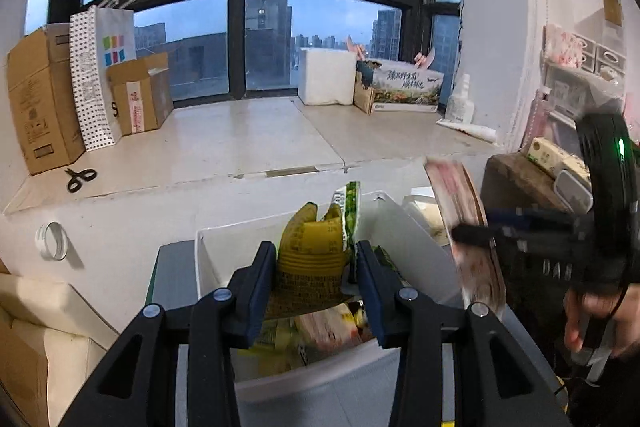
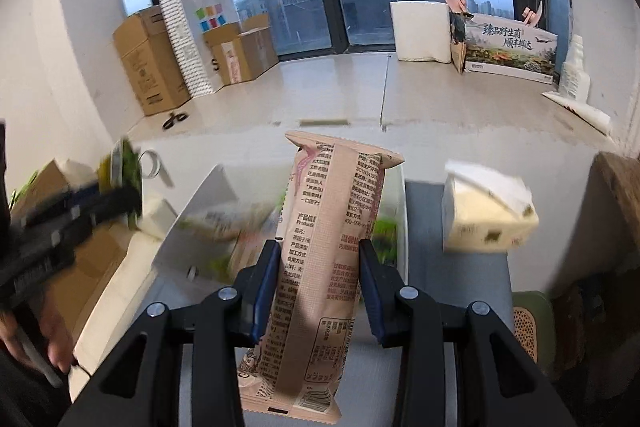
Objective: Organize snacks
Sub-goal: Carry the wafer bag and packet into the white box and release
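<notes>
The left gripper (image 1: pixel 316 267) squeezes a yellow-green snack packet (image 1: pixel 310 247) at lower centre, above the white bin (image 1: pixel 404 223). The right gripper (image 2: pixel 318 279) squeezes a pink snack packet (image 2: pixel 328 247). More packets sit inside the bin; sorting looks part done.

A wide pale window ledge (image 1: pixel 248 143) lies mostly bare through its middle, leaving open room there. Cardboard boxes (image 1: pixel 40 99) and a paper bag (image 1: pixel 98 75) crowd its left end with scissors (image 1: pixel 80 179) before them; a white block (image 1: pixel 326 77) and printed box (image 1: pixel 404 87) stand along the window to the right. Nearer, the white bin (image 1: pixel 408 227) is full of packets, with a tissue pack (image 2: pixel 488 215) just beside its right wall.
</notes>
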Demonstrator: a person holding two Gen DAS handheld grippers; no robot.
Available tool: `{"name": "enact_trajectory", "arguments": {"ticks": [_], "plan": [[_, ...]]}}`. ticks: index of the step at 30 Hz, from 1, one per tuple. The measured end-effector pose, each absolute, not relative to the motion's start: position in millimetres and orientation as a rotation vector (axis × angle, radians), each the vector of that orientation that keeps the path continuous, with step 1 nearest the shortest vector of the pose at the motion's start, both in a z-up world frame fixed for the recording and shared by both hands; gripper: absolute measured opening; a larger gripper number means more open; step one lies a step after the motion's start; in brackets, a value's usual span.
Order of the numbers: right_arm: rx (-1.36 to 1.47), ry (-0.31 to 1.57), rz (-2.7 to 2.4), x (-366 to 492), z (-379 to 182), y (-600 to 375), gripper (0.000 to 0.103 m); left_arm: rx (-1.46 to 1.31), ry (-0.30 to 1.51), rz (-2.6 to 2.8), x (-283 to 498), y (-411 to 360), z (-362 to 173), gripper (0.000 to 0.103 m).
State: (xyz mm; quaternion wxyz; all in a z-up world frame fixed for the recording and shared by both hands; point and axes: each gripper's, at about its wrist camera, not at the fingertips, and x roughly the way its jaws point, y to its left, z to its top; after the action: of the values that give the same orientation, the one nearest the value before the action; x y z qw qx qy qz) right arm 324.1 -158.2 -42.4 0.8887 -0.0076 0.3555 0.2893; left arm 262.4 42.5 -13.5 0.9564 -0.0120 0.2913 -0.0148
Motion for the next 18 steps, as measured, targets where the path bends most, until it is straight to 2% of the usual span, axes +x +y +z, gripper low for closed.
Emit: {"name": "enact_trajectory", "arguments": {"ticks": [9,11,12,13,14,15,18], "plan": [[-0.082,0.838,0.539,410.1,-56.6,-129.2,0.043,-0.01,0.671,0.051,323.1,52.8,-53.9,0.049],[-0.086,0.849,0.541,416.5,-63.8,-127.6,0.043,-0.039,0.68,0.058,326.0,59.9,-58.1,0.069],[-0.078,0.848,0.549,417.8,-67.7,-127.5,0.044,-0.058,0.69,0.057,326.0,64.0,-60.5,0.099],[-0.067,0.844,0.553,418.6,-69.0,-127.8,0.063,-0.074,0.702,0.056,325.6,67.6,-62.7,0.103],[-0.055,0.85,0.542,420.3,-71.2,-128.3,0.1,-0.078,0.701,0.058,324.1,69.8,-63.5,0.103],[-0.044,0.849,0.527,420.7,-72.5,-129.5,0.103,-0.075,0.702,0.068,322.7,70.6,-64.0,0.103],[-0.01,0.839,0.527,417.2,-72.0,-135.4,0.103,-0.058,0.703,0.065,314.1,69.6,-64.5,0.103]]}}
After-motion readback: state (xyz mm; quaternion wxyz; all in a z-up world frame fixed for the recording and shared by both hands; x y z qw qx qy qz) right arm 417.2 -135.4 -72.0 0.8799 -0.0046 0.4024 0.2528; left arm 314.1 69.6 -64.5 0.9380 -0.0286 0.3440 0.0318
